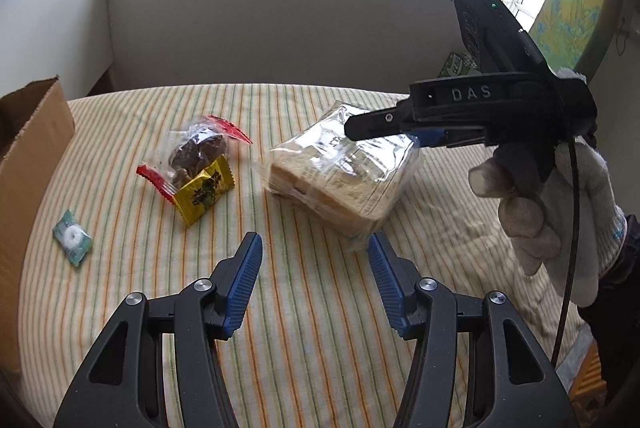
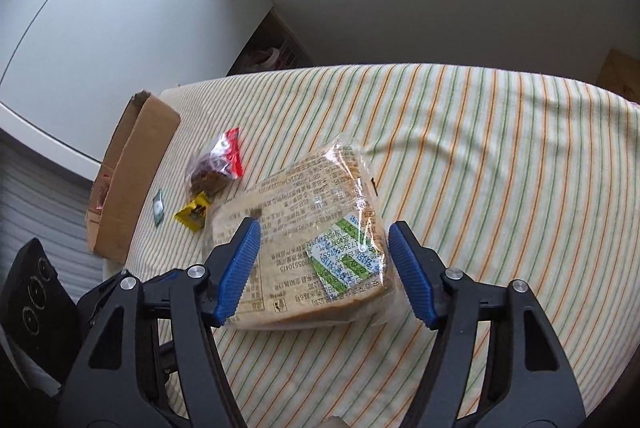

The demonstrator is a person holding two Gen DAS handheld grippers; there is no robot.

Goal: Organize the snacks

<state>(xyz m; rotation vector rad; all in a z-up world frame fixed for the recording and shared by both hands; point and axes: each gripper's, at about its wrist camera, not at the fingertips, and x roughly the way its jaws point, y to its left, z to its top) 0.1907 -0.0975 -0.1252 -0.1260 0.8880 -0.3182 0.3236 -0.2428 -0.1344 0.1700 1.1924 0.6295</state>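
Observation:
A clear-wrapped sandwich (image 1: 336, 167) lies on the striped cloth, also in the right wrist view (image 2: 308, 240). My right gripper (image 2: 324, 260) is open, its blue pads on either side of the sandwich without touching it; in the left wrist view it (image 1: 384, 131) hovers over the sandwich's far end. My left gripper (image 1: 316, 264) is open and empty, just in front of the sandwich. A clear bag of brown snacks with red ends (image 1: 196, 151), a yellow packet (image 1: 204, 189) and a small green candy (image 1: 72, 236) lie to the left.
A cardboard box (image 1: 28, 163) stands open at the table's left edge, also in the right wrist view (image 2: 128, 171). A green carton (image 1: 456, 65) stands behind the right gripper. A grey wall and windowsill plants are at the back.

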